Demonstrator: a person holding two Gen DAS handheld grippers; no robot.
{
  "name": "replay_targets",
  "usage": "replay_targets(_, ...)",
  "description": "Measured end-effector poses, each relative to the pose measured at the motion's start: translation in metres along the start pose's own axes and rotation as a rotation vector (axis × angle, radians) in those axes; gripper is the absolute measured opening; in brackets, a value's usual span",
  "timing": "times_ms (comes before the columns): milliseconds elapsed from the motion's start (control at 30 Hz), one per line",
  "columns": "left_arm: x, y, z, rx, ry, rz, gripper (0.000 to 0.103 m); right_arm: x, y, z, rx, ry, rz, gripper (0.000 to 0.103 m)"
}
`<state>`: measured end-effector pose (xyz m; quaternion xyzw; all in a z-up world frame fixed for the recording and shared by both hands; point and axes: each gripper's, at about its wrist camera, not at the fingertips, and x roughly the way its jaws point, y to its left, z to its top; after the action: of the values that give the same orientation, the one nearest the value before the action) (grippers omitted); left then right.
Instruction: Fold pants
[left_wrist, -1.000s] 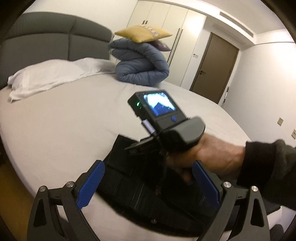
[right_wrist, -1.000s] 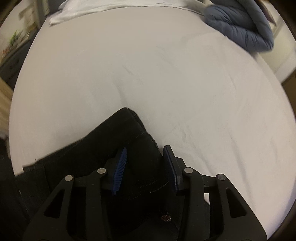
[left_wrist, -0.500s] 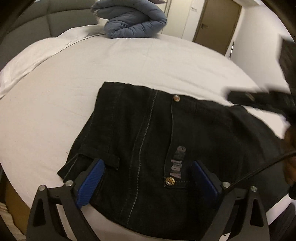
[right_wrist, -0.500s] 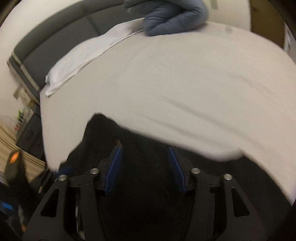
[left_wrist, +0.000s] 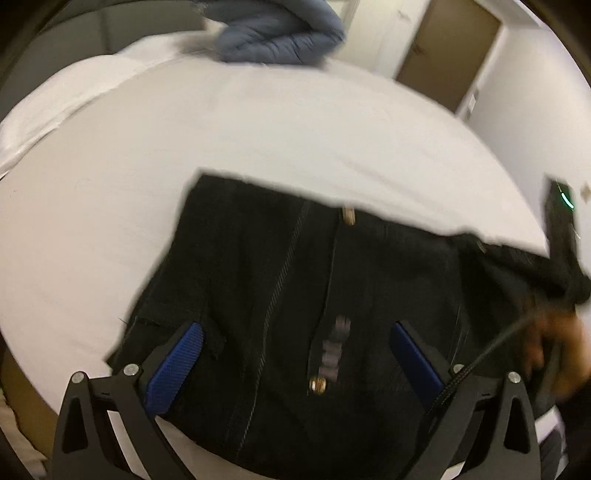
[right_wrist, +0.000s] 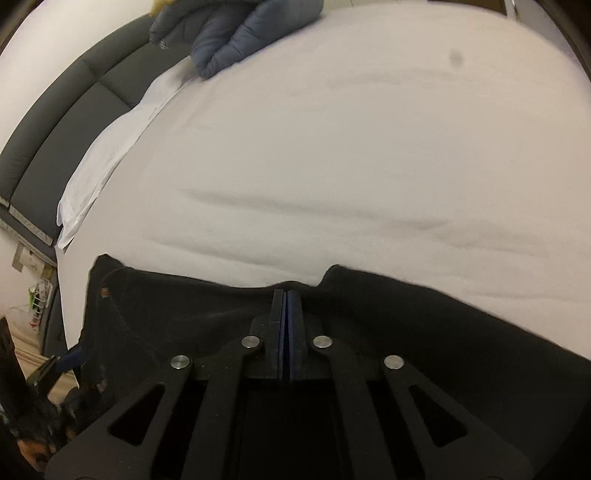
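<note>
So the black pants (left_wrist: 295, 295) are lying on the white bed (left_wrist: 258, 129), waistband end spread out near the bed's edge closest to me. In my left wrist view they fill the lower middle, with a brass button (left_wrist: 348, 216) up at about 12 o'clock on the fabric and another one (left_wrist: 318, 384) down at 6.

My left hand-held gripper (left_wrist: 291, 363) is hanging over the pants with its blue pads (left_wrist: 173, 369) spread wide, nothing pinched between them. One pad sits at about 8 o'clock in that view, the other at 4.

My right hand-held gripper (right_wrist: 285, 299) has just snapped closed, pads pressed together on the far edge of the pants (right_wrist: 406, 332), where the cloth puckers up around the tips. From the left view that side is way over at 3 o'clock, blurry, with my hand (left_wrist: 554, 350) beside it.

A rolled-up blue duvet (right_wrist: 240, 33) sits at the far end of the bed around 11 o'clock in the right view, next to the grey headboard (right_wrist: 74, 122) and a white pillow (right_wrist: 110, 147).
</note>
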<state>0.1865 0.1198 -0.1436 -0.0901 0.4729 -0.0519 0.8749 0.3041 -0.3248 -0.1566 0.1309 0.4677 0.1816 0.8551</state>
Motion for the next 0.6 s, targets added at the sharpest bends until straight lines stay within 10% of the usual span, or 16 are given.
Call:
replay_targets(100, -0.013, -0.029, 0.003, 0.176, -0.033, 0.031, 0.103, -0.040, 0.045, -0.009, -0.108, -0.085, 0.094, 0.003)
replay_targets(333, -0.055, -0.089, -0.029, 0.723, -0.026, -0.158, 0.102, -0.028, 0.060, 0.025, -0.103, -0.041, 0.019, 0.003)
replay_targets(600, -0.096, -0.083, -0.012, 0.617, -0.053, -0.577, 0.102, -0.007, -0.001, 0.040, 0.180, 0.008, -0.047, 0.004)
